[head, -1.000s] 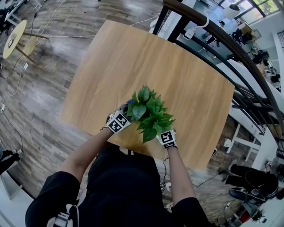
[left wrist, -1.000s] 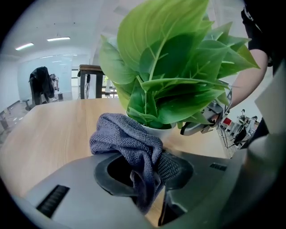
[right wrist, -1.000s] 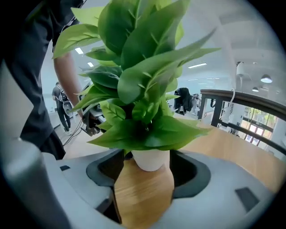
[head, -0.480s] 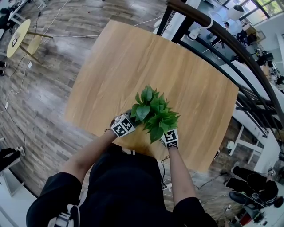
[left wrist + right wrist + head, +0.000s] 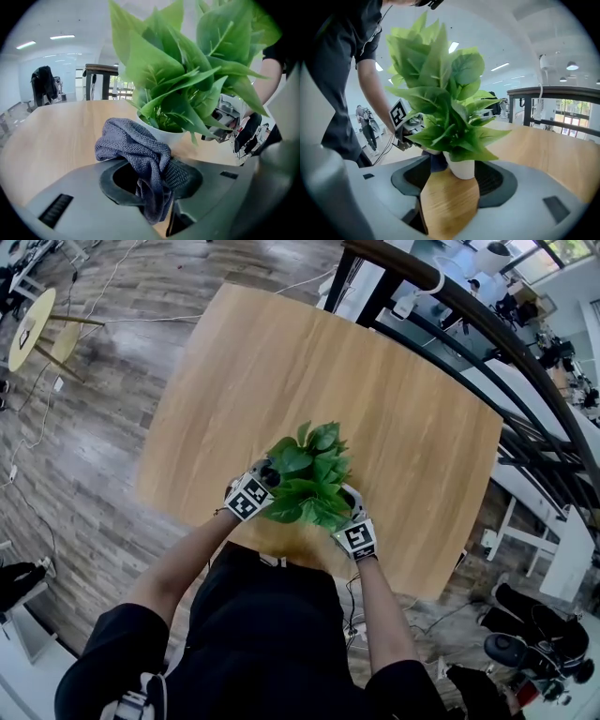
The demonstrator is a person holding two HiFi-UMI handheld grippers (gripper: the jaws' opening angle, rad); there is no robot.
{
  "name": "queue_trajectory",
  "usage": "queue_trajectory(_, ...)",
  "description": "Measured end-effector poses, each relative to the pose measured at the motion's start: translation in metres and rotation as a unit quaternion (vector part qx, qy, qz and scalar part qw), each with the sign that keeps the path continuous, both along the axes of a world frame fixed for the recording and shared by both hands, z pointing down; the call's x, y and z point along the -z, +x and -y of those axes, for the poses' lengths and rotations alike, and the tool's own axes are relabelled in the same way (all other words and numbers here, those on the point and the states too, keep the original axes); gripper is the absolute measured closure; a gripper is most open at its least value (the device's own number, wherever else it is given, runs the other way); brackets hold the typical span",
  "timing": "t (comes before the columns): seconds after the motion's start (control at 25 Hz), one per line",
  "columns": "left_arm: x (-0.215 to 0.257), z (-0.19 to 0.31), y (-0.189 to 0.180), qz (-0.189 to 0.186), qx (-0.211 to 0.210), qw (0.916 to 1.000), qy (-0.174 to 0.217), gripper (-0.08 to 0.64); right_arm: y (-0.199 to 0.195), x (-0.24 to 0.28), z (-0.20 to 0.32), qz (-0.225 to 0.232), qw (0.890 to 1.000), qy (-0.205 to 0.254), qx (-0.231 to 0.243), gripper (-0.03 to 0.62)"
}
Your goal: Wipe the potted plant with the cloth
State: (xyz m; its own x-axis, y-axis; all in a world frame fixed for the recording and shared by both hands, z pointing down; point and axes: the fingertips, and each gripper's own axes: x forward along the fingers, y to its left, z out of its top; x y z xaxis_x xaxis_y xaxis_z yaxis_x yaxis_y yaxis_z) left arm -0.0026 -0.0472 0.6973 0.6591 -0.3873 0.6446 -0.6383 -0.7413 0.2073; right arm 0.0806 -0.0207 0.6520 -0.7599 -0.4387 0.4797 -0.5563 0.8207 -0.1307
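Left gripper view shows the left gripper (image 5: 152, 180) pinching a grey cloth (image 5: 133, 145), which bunches up above the jaws and hangs down between them. The bunch sits just beside the rim of the white pot (image 5: 164, 133), under the lowest leaves (image 5: 187, 79); whether it actually touches the pot is hard to tell. The right gripper (image 5: 454, 177) has its jaws spread, with the pot standing between their tips on the desk (image 5: 543, 145). I cannot tell whether either pad presses the pot, so it looks to be bracing rather than gripping. The plant stands near the desk's near edge, close to the person, between the two grippers. By my reading the wiping is at an early pass low on the plant: the cloth is in hand and at the pot, but nothing shows which leaves are done, and the upper foliage seems left to do. From the head view the leaves cover the pot, the cloth and both sets of jaws.
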Motion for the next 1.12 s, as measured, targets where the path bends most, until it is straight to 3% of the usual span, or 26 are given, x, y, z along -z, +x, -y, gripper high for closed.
queue_trajectory(0.12, 0.000, 0.009, -0.005, -0.002, 0.009, 1.0000, 0.000, 0.423, 0.014, -0.006, 0.019, -0.022, 1.000, 0.008, -0.020, 0.299)
queue_trajectory(0.32, 0.007, 0.015, -0.001, 0.005, -0.006, 0.9998, 0.016, 0.423, -0.004, -0.003, 0.028, -0.056, 0.997, 0.037, 0.035, 0.299)
queue_trajectory(0.48, 0.008, 0.018, -0.002, 0.008, -0.012, 0.9995, 0.030, 0.423, -0.008, -0.003, 0.033, -0.052, 0.998, 0.029, 0.026, 0.299)
queue_trajectory(0.76, 0.004, -0.014, 0.014, -0.014, -0.052, 0.9984, -0.018, 0.423, -0.007, -0.006, 0.033, -0.057, 0.998, 0.033, 0.002, 0.299)
queue_trajectory(0.96, 0.009, -0.011, 0.015, -0.035, -0.001, 0.9986, -0.038, 0.423, -0.007, -0.004, 0.035, -0.046, 0.999, 0.021, -0.020, 0.299)
queue_trajectory(1.12, 0.008, -0.005, 0.009, -0.028, 0.010, 0.9992, -0.029, 0.423, -0.009, -0.005, 0.020, -0.034, 0.999, 0.007, -0.037, 0.300)
